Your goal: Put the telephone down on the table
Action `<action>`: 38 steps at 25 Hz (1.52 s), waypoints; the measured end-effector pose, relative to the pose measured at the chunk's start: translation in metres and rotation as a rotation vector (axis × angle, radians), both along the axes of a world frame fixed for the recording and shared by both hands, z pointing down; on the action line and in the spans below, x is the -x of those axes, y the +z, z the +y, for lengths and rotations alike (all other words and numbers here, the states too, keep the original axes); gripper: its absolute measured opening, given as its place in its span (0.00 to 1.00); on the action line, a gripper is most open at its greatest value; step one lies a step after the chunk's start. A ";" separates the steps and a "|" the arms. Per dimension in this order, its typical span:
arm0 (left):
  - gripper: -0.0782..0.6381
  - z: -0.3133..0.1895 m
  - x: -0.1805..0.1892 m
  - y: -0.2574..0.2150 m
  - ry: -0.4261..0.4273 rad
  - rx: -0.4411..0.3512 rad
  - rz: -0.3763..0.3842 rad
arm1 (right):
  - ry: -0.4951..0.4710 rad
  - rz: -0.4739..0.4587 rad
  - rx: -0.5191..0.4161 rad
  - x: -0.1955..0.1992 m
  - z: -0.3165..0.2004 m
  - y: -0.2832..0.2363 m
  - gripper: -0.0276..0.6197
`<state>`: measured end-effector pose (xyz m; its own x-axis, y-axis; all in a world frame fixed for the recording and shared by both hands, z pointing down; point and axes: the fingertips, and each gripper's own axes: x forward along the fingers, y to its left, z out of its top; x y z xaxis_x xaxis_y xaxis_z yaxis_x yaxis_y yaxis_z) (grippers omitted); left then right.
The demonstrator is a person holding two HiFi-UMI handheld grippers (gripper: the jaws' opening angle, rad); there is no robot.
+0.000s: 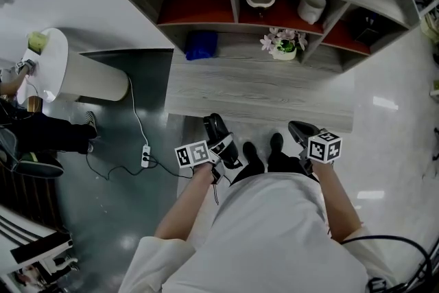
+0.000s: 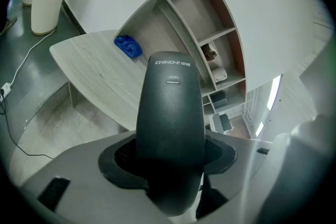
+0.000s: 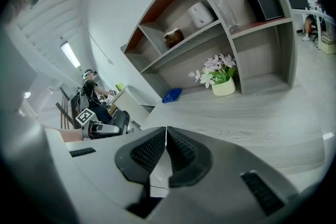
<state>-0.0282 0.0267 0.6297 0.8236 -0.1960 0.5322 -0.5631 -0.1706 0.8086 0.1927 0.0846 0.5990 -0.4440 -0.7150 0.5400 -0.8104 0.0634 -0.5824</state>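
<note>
While the left gripper (image 2: 170,157) pinches the telephone (image 2: 170,107) at lower centre, just short of the table (image 1: 260,89) | right gripper (image 3: 166,152) jaws pressed together, empty | risk: an early release drops it on the floor (image 1: 384,147), or it clips the table's near edge.

The dark grey telephone (image 2: 170,107) stands upright, clamped in my left gripper (image 2: 169,159), not touching the table (image 1: 260,89). The table's pale wood-grain top lies near, at twelve o'clock.

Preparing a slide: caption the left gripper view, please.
Left gripper clamps a dark grey telephone handset facing the pale wood-grain table.
</note>
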 end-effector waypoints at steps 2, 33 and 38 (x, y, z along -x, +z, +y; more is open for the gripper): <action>0.50 -0.004 -0.004 0.002 -0.009 0.001 -0.004 | -0.009 0.001 -0.001 -0.006 -0.006 -0.001 0.07; 0.50 -0.090 -0.030 0.026 -0.194 -0.053 -0.163 | -0.335 -0.072 0.080 -0.041 -0.089 0.033 0.07; 0.50 -0.104 -0.021 0.042 -0.176 -0.057 -0.160 | -0.293 -0.062 0.090 -0.035 -0.097 0.035 0.07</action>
